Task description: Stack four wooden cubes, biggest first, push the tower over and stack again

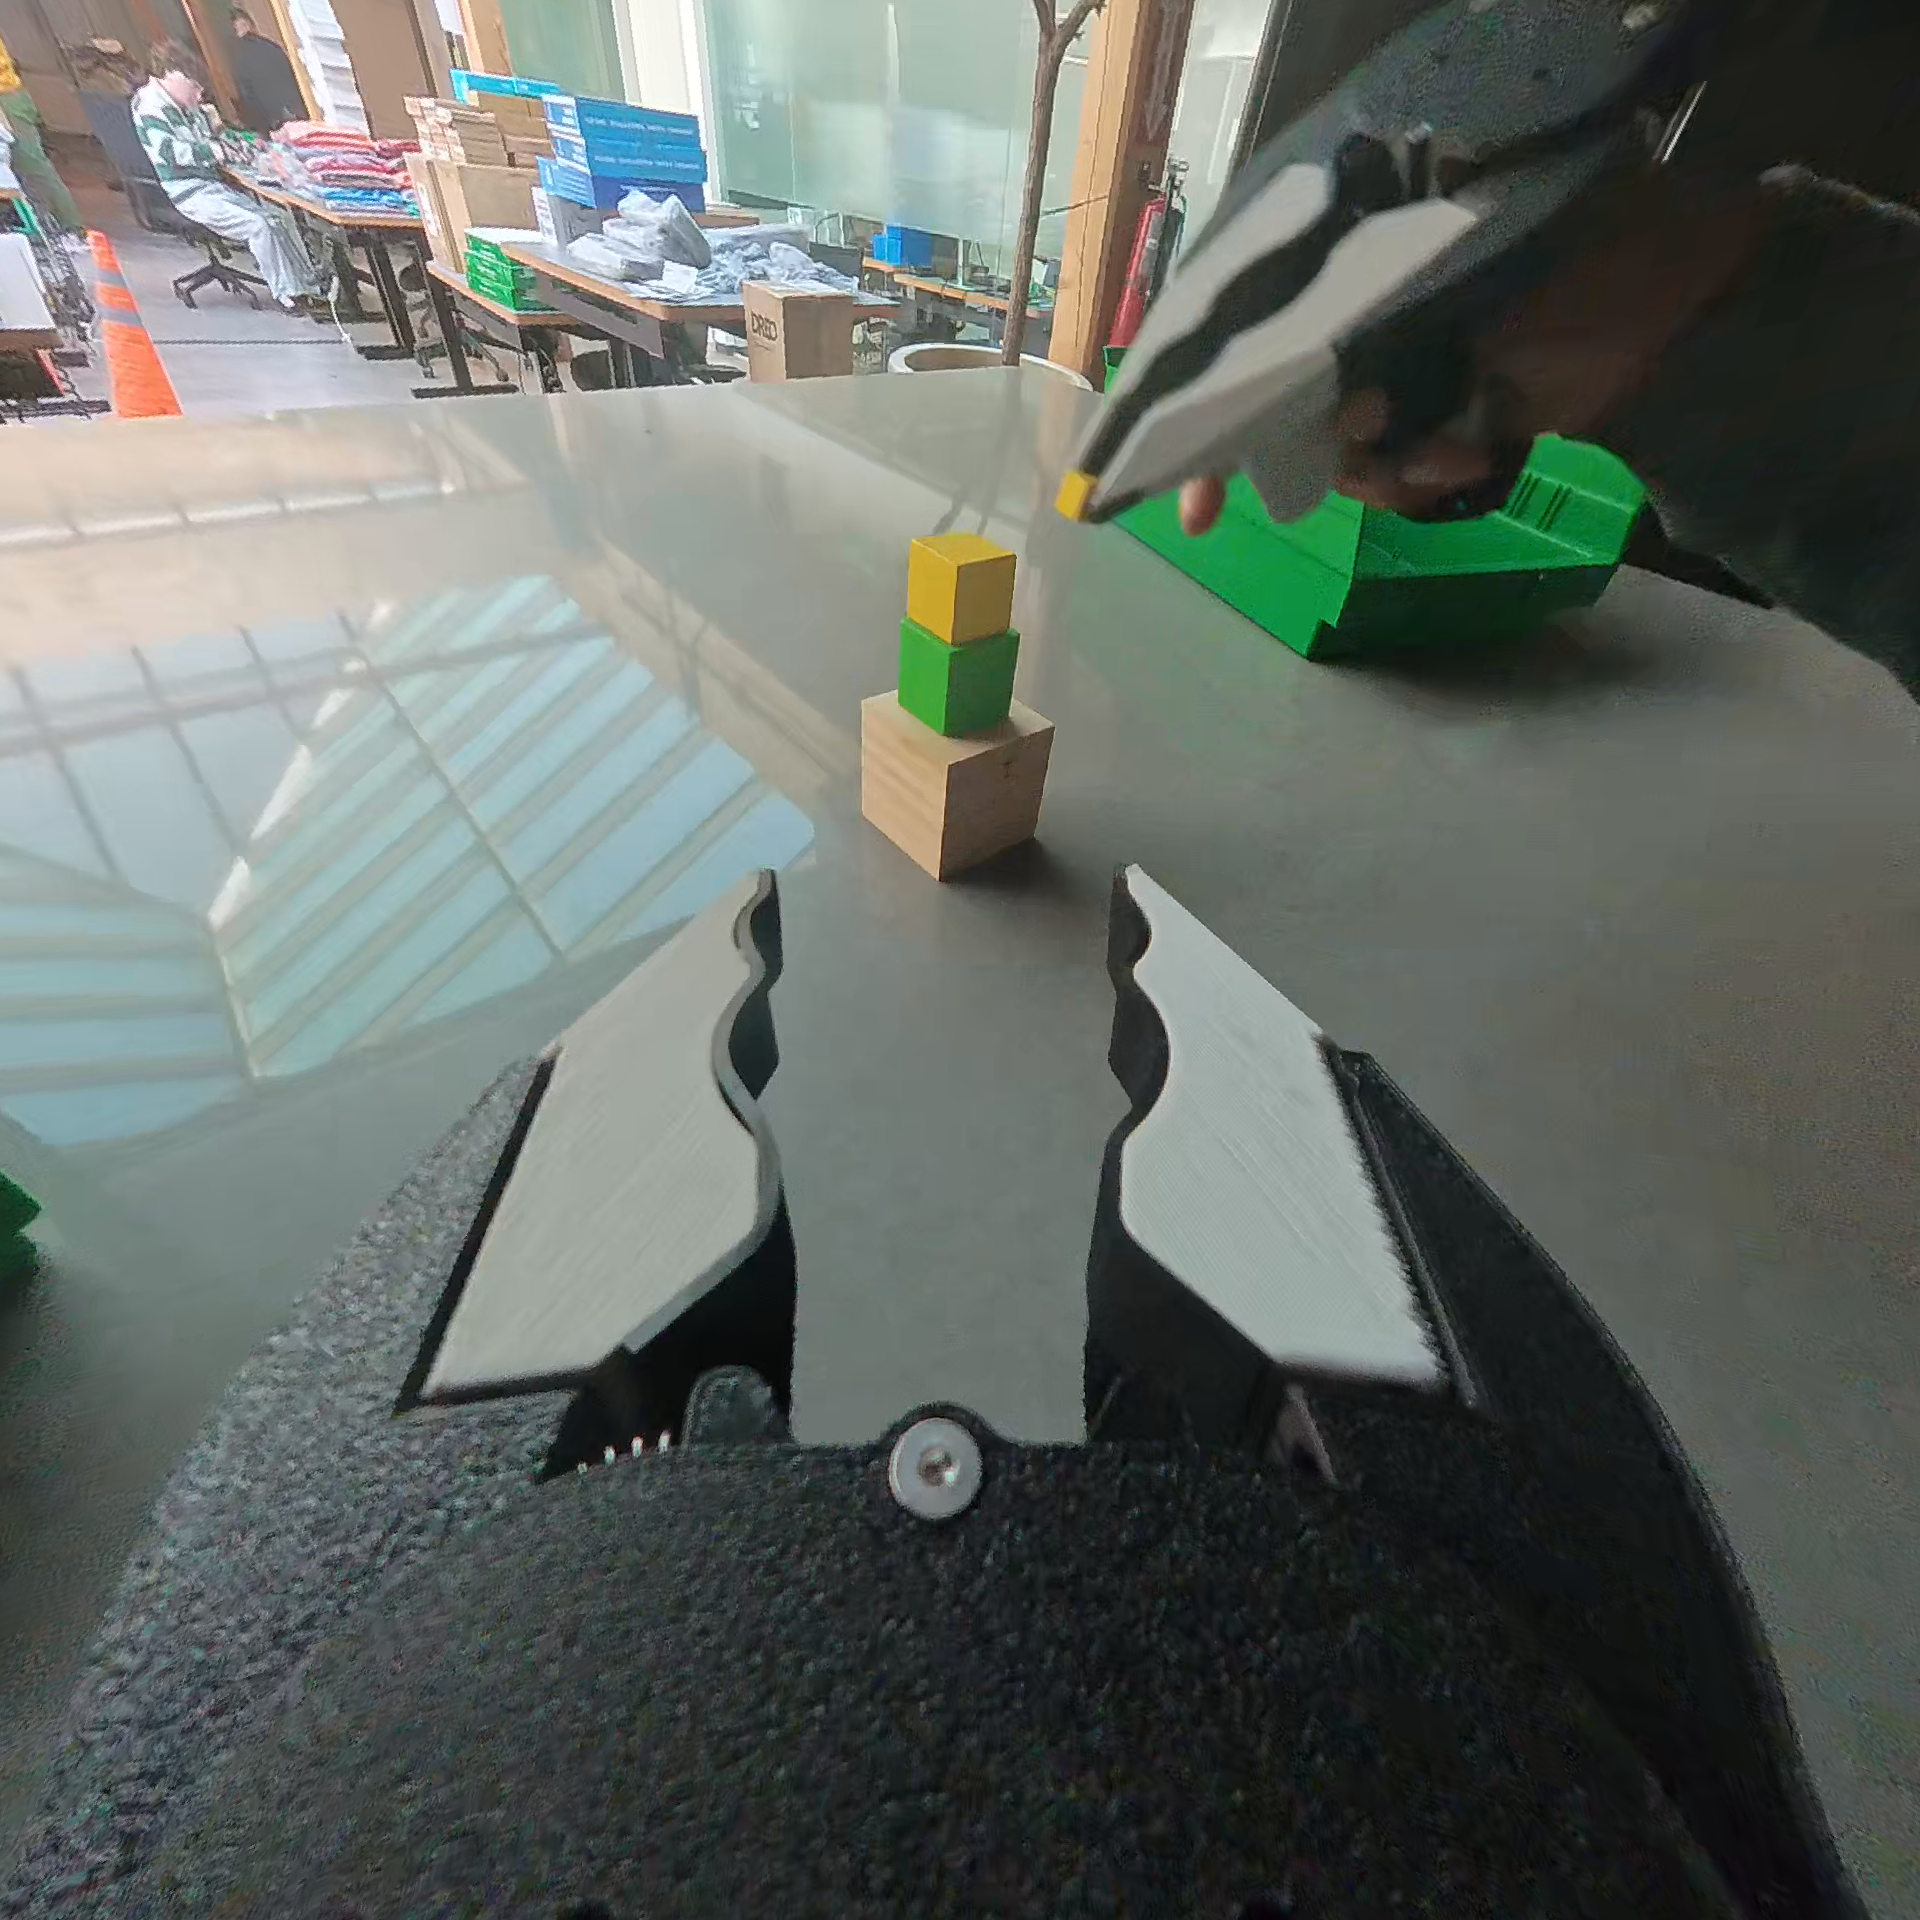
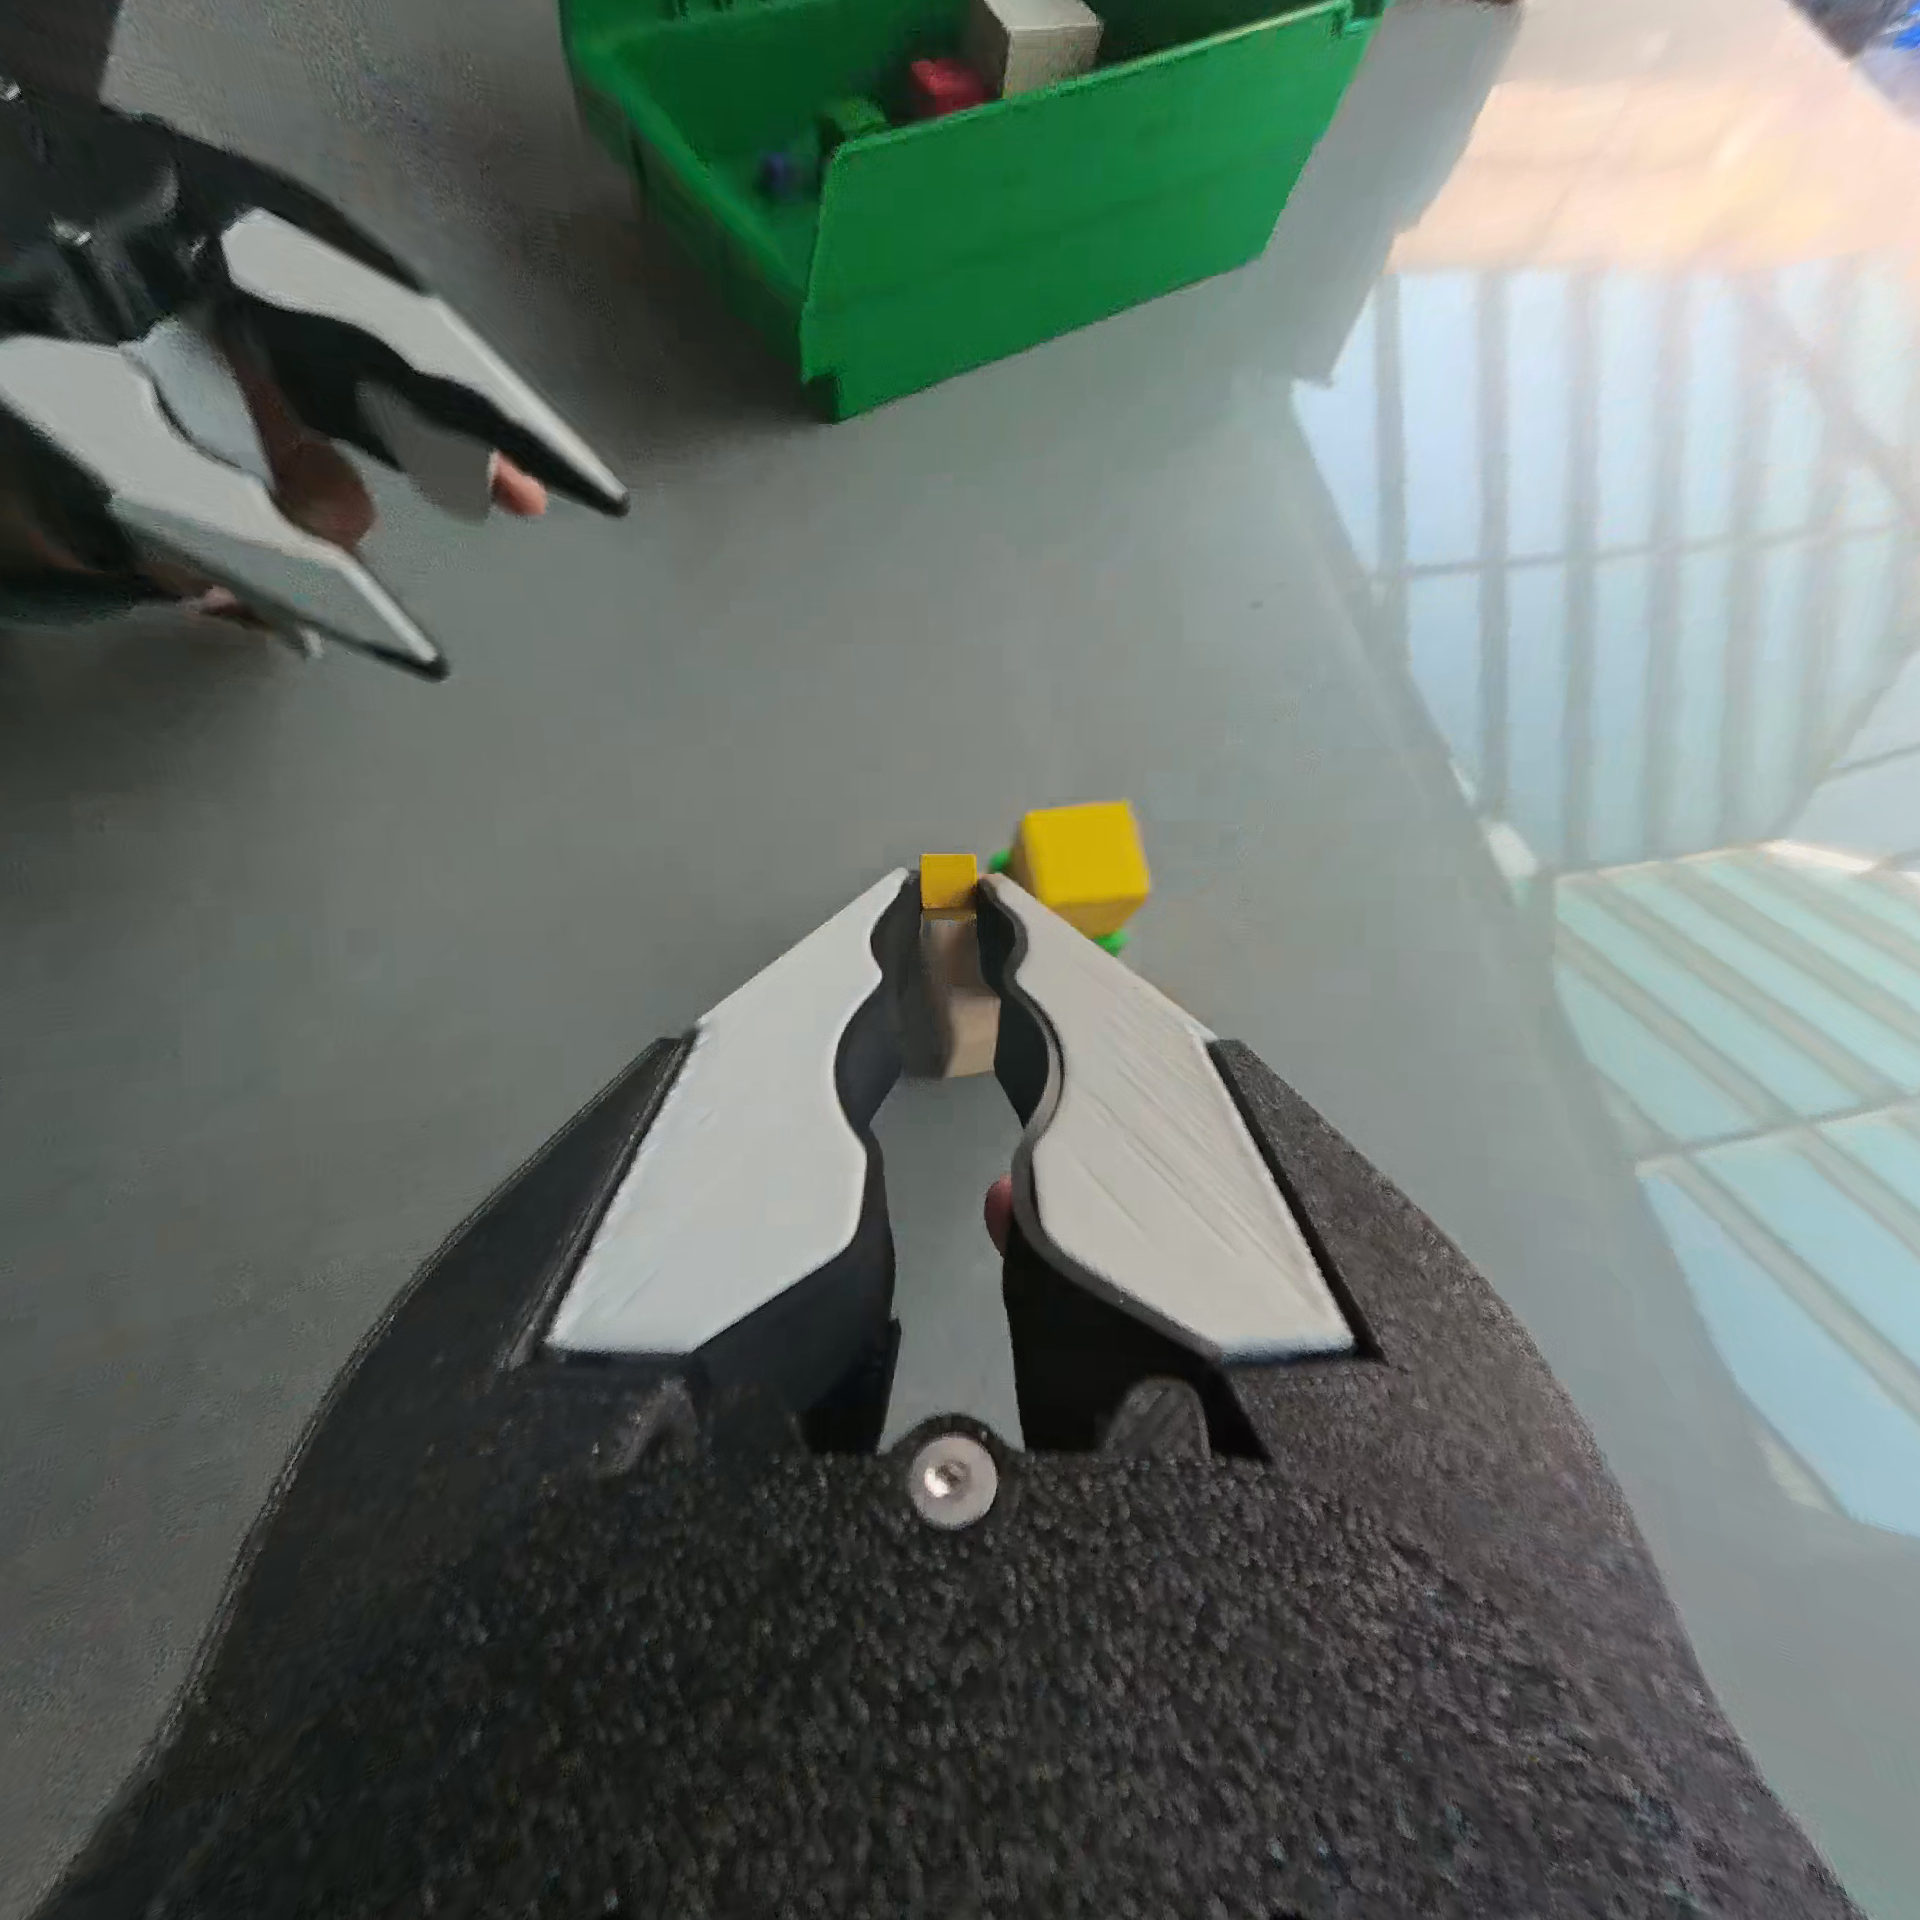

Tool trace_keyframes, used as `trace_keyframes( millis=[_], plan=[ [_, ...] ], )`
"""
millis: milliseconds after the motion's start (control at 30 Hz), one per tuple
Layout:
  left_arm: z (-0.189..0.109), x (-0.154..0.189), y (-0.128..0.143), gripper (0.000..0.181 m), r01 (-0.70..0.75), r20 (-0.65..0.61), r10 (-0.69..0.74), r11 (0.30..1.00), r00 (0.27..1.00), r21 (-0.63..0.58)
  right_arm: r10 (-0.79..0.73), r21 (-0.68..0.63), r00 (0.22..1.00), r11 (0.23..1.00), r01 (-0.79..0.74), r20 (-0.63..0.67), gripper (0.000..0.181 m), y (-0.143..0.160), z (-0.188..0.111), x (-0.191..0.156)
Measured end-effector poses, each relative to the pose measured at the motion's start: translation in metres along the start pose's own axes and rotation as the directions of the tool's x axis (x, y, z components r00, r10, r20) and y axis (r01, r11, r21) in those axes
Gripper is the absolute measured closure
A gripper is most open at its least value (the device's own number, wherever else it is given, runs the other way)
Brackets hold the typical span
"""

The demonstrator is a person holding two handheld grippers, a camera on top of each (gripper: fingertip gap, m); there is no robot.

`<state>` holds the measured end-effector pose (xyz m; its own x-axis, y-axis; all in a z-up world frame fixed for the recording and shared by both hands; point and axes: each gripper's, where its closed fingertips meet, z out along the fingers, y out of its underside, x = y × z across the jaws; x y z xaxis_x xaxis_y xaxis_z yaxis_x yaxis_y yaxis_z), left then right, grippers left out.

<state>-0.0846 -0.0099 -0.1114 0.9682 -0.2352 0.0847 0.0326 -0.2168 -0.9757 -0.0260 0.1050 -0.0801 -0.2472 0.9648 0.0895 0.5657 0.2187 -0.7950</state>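
Pinching a small yellow cube [image 2: 948,881] at the very fingertips, right gripper [image 2: 948,896], jaws nearly together and clamped on two opposite faces. Held in the air above and just to one side of the stack. Judged light, rigid, smooth-painted; contact area slight, so liable to twist or slip if pressure eases. Best taken square on flat opposite faces, not on edges.

Standing empty, left gripper [image 1: 943,894], jaws wide apart, low over the grey table [image 1: 1351,935], aimed at the stack and near its base without touching.

Stack, bottom to top: wooden block [image 1: 956,795], green cube [image 1: 958,675], yellow cube [image 1: 961,587]. Each cube smaller than the one beneath, slightly rotated and off-centre. Judged stiff and light, easily toppled by a side knock; top face small as a landing area.

Beyond, well apart from the stack: green bin [image 2: 987,208] holding assorted blocks, red, blue, green and a pale one, blurred.

Far background: work tables, boxes, an orange cone, a seated person.
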Motion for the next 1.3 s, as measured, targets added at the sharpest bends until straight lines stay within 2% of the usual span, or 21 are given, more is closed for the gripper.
trace_keyframes(
  millis=[100,300,633,833,933,1067,1200,1300],
  plan=[
    [-0.001,0.002,-0.001,0.119,-0.001,0.005,0.001,1.000,1.000,0.015,-0.012,-0.036,1.000,0.999,0.013,0.029,0.171,-0.009,0.009,0.018],
    [-0.004,-0.005,0.002,0.120,0.010,0.019,-0.010,1.000,1.000,0.014,-0.003,-0.078,0.997,0.997,0.009,0.075,0.171,-0.004,0.026,0.026],
    [0.004,0.000,0.006,0.124,0.023,-0.019,-0.023,1.000,1.000,-0.018,-0.007,-0.103,0.996,0.995,0.016,0.091,0.170,0.005,0.028,0.030],
    [0.006,0.001,0.008,0.123,0.027,-0.026,-0.028,0.999,0.999,-0.025,-0.011,-0.087,0.995,0.996,0.019,0.098,0.164,0.004,0.028,0.031],
    [0.005,0.000,0.008,0.123,0.031,-0.022,-0.032,0.999,0.999,-0.027,-0.002,-0.020,0.998,1.000,0.004,0.066,0.160,-0.004,0.019,0.030],
    [0.003,-0.002,0.008,0.124,0.035,-0.006,-0.035,0.999,0.999,-0.025,0.067,0.187,0.997,0.981,-0.061,-0.030,0.143,-0.013,-0.002,0.021],
    [0.007,-0.003,0.010,0.123,0.046,0.009,-0.046,0.998,0.999,-0.045,0.210,0.294,0.969,0.942,-0.165,-0.130,0.126,0.005,-0.015,0.003],
    [0.010,0.000,0.006,0.122,0.033,0.011,-0.033,0.998,0.999,-0.047,0.330,0.349,0.916,0.906,-0.239,-0.229,0.111,0.022,-0.021,-0.014]
  ],
)
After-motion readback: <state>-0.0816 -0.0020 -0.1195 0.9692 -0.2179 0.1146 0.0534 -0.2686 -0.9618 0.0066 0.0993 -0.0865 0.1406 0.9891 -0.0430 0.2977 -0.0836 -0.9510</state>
